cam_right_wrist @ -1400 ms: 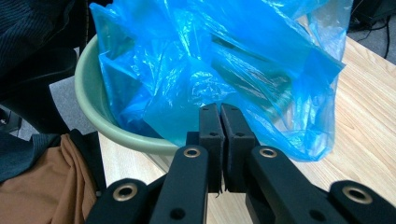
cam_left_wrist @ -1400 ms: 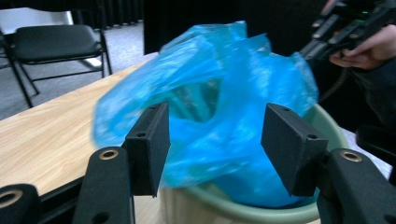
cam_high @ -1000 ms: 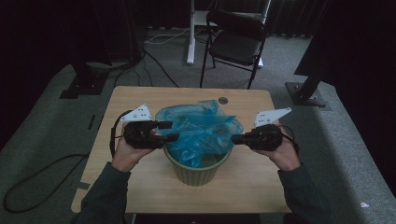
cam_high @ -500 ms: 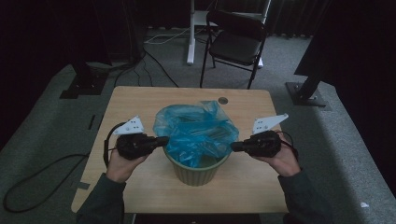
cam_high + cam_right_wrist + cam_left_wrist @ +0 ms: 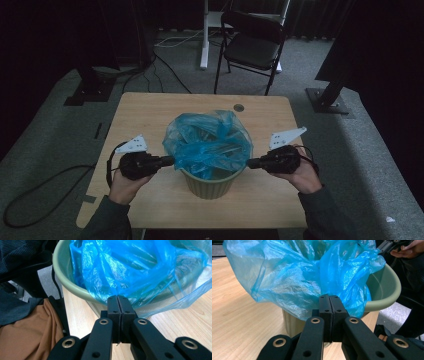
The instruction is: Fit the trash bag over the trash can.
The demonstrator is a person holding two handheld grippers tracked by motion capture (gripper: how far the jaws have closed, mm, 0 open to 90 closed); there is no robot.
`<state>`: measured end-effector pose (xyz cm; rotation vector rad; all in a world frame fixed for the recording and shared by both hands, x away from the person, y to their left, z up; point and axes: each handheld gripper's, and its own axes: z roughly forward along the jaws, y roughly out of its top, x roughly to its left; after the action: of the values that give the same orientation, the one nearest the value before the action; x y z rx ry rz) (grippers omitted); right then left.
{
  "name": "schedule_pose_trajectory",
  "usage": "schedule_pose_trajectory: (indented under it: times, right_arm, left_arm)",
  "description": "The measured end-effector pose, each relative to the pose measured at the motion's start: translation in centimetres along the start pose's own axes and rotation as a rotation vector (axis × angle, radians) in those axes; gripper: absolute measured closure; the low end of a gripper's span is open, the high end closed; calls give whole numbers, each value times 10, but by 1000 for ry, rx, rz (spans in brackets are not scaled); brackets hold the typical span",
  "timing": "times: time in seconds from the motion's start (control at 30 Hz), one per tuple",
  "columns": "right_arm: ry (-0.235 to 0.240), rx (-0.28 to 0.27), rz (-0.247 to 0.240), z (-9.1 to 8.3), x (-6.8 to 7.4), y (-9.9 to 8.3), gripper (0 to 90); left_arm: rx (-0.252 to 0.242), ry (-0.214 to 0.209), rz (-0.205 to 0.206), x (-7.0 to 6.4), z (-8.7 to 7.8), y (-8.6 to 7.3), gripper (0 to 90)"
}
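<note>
High view: the green bin (image 5: 209, 182) stood near the front middle of the desk (image 5: 145, 115), with the blue bag (image 5: 207, 142) bunched loosely in and over its mouth. Your left tongs (image 5: 170, 160) sat at the bag's left edge and your right tongs (image 5: 250, 163) at its right edge, both level with the rim. The bag lay straight between them, so the line from one tongs to the other ran across the bin's mouth. Neither hand was clearly nearer; they looked about evenly placed.

Left gripper view: your left tongs (image 5: 329, 303) were pressed fully together, tips right against the hanging fold of the blue bag (image 5: 294, 277). They appeared to pinch the film, though the pinched edge itself was hidden by the tips. The film draped outside the bin wall (image 5: 294, 322) on this side, while the bare rim (image 5: 387, 300) showed to the right, uncovered.

Right gripper view: your right tongs (image 5: 117, 303) were also clamped tight, tips at the bag (image 5: 130, 267) just above the bin rim (image 5: 75, 287). The film here sat mostly inside the bin. My read: the next move needs each side pulled outward and down over the rim, away from the middle.
</note>
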<state>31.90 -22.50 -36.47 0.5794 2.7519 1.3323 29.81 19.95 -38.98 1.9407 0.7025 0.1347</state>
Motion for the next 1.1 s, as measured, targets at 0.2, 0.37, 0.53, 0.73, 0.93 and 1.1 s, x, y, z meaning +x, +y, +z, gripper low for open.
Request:
schedule_pose_trajectory:
  times: [0.2,0.37,0.53,0.73,0.93,1.1]
  right_arm:
    - [3,2,0,0,-1,-2,897]
    - [-12,-11,6,2,-5,2,898]
    - [-27,-42,36,6,-13,6,897]
    - [25,-24,14,10,-8,4,897]
    - [49,9,2,12,-8,2,898]
    - [30,68,20,23,-13,-5,898]
  left_arm:
    - [-1,6,-3,1,1,0,892]
    - [-5,54,-1,8,8,6,892]
    - [-12,83,-17,15,15,11,894]
    - [3,20,12,3,14,1,894]
    - [55,-1,31,-1,23,-7,894]
    - [72,-24,17,0,33,-13,894]
